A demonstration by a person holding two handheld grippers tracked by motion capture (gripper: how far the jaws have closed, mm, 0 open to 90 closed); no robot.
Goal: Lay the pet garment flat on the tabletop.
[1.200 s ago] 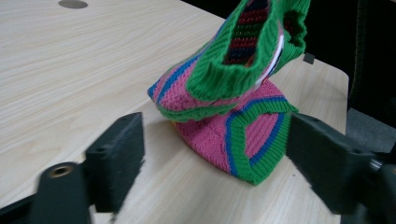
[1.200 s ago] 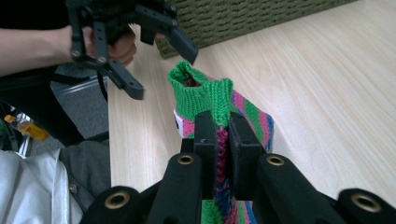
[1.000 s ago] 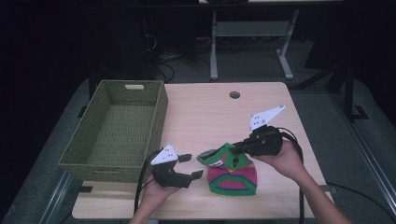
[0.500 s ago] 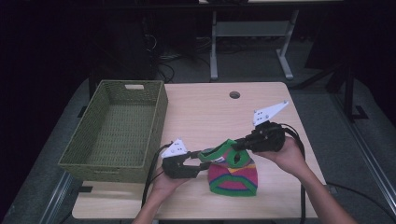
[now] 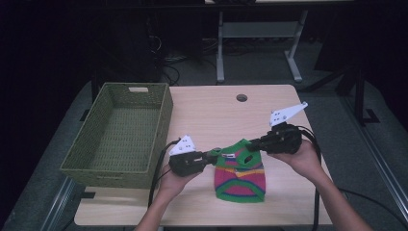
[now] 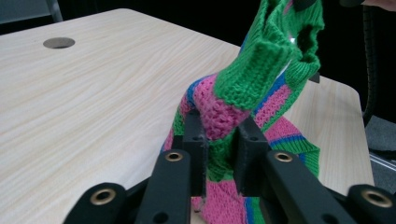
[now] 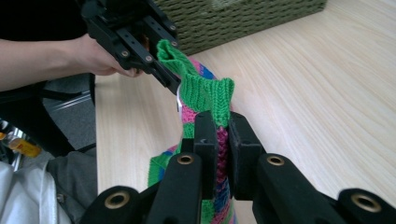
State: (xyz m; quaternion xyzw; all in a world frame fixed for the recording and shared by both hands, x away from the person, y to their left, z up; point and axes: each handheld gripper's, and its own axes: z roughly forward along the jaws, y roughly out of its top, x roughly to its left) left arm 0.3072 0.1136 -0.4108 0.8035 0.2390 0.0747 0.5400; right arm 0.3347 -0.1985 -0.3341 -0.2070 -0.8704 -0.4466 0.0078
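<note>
Two grippers, left gripper (image 5: 210, 157) and right gripper (image 5: 253, 144), pinch one sweater (image 5: 239, 173).

A light wooden table (image 5: 211, 113) carries a round cable hole (image 5: 241, 98) toward twelve o'clock. An olive woven basket (image 5: 120, 134) (rectangular, with a handle slot in its far wall) sits at nine o'clock along the table's edge. Beyond the table at twelve, a grey desk frame (image 5: 255, 33) and tangled floor cables (image 5: 168, 62) stand in shadow.

Chunky knit wool sweater (image 5: 239, 173), matt pale wood table (image 5: 211, 110), woven wicker basket (image 5: 120, 134)
</note>
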